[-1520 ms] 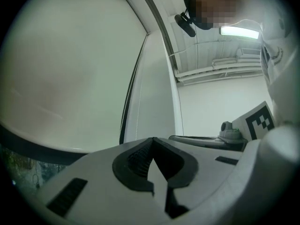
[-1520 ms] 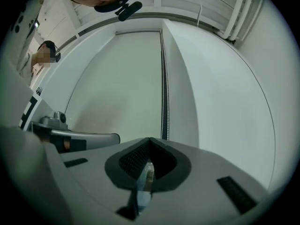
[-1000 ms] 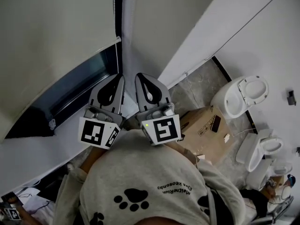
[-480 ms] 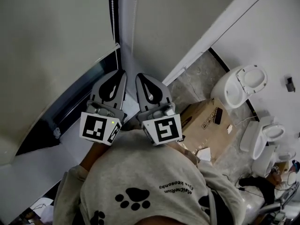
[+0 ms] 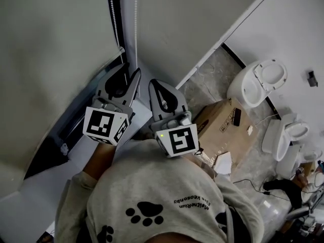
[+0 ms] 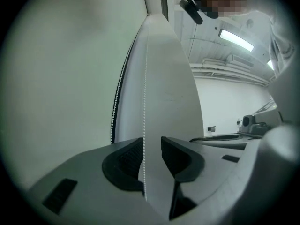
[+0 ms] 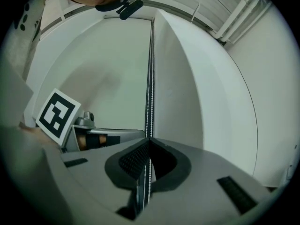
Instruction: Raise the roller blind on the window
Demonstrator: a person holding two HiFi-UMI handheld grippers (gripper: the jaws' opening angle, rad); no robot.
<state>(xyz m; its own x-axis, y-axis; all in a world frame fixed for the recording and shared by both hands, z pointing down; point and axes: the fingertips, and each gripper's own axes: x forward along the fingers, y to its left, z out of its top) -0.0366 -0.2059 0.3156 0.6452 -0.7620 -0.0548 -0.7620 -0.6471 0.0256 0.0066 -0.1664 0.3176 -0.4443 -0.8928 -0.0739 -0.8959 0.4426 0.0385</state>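
Head view looks down on your pale fabric roller blind (image 5: 50, 49), which hangs over the dark-framed window (image 5: 76, 118) beside a white wall (image 5: 182, 19). White ceramic toilets (image 5: 255, 85) and a brown cardboard box (image 5: 223, 125) sit on the mottled grey floor (image 5: 212, 82). Your right gripper (image 5: 154, 84) pinches the white bead chain (image 5: 135, 24). Your left gripper (image 5: 127, 75) has just been opening. Its jaws are spread, and one strand runs loose between them.

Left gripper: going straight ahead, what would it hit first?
The bead chain hangs between the jaws of the left gripper, which have just been opening; behind it, probably the white wall beside the blind.
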